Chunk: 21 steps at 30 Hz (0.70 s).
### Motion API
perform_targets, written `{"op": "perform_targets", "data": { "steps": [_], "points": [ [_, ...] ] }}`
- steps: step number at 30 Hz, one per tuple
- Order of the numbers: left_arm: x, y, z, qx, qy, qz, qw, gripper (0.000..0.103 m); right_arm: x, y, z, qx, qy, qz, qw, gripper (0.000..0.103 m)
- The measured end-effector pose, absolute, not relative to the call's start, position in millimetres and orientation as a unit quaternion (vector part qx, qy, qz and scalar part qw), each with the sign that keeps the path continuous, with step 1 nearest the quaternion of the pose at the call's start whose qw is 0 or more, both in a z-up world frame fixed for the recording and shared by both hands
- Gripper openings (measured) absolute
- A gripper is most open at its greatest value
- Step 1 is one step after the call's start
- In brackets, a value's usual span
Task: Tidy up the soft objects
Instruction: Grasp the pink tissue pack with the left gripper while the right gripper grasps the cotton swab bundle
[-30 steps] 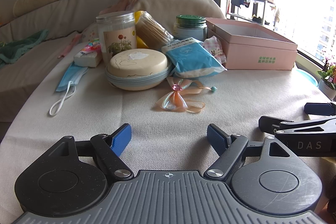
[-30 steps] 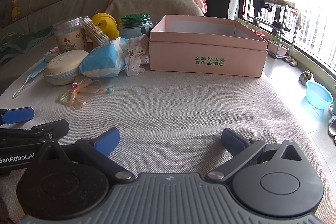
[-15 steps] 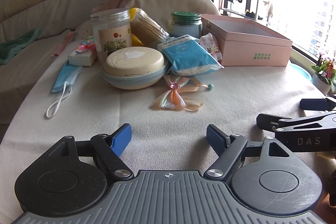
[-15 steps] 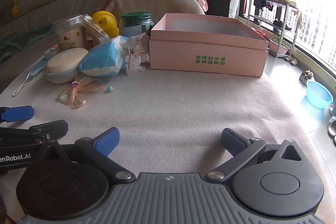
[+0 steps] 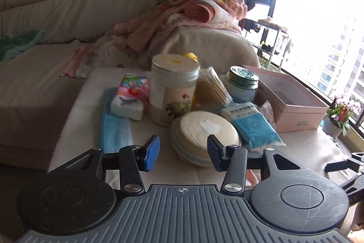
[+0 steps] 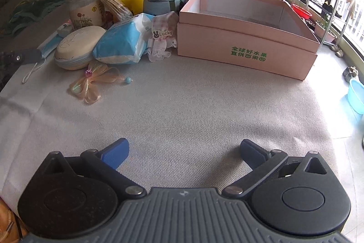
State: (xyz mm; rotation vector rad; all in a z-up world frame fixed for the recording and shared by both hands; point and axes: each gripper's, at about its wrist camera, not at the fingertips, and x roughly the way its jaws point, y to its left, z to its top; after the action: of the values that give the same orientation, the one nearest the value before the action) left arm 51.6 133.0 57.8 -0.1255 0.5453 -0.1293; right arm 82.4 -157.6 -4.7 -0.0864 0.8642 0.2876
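My left gripper (image 5: 183, 153) is open and empty, raised just in front of the round cream pouch (image 5: 204, 132). Left of it lie a blue face mask (image 5: 115, 131) and a colourful tissue pack (image 5: 130, 96); a blue wet-wipe pack (image 5: 249, 125) lies to the right. My right gripper (image 6: 184, 153) is open and empty over bare tablecloth. Ahead of it are the open pink box (image 6: 245, 33), a ribbon bow (image 6: 93, 81), the wipe pack (image 6: 124, 40), a lacy "Lucky" cloth (image 6: 161, 40) and the pouch (image 6: 78, 47).
A floral jar (image 5: 174, 92), a tipped cotton-swab tub (image 5: 210, 88) and a green-lidded jar (image 5: 242, 83) stand behind the pouch. A sofa with folded blankets (image 5: 200, 8) is behind the table. A blue basin (image 6: 357, 96) sits on the floor right.
My left gripper has risen and moved forward-left, close up to the cream pouch and mask. My right gripper has lifted and tilted down, looking onto the table.
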Motion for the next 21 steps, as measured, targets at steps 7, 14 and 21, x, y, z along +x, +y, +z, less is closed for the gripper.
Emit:
{"op": "perform_targets", "data": {
  "steps": [7,14,21],
  "points": [
    [95.6,157.8,61.1,-0.032,0.29,-0.097,0.952,0.051,91.3,-136.6,15.5,-0.078,0.375,0.186,0.905,0.096],
    [143.0,184.0,52.2,-0.016,0.283,-0.066,0.957,0.052,115.5,-108.3,39.2,-0.103,0.318,0.232,0.914,0.096],
    [189.7,184.0,27.3,0.077,0.323,-0.086,0.939,0.055,130.4,-88.7,39.6,-0.121,0.316,0.26,0.904,0.096]
  ]
}}
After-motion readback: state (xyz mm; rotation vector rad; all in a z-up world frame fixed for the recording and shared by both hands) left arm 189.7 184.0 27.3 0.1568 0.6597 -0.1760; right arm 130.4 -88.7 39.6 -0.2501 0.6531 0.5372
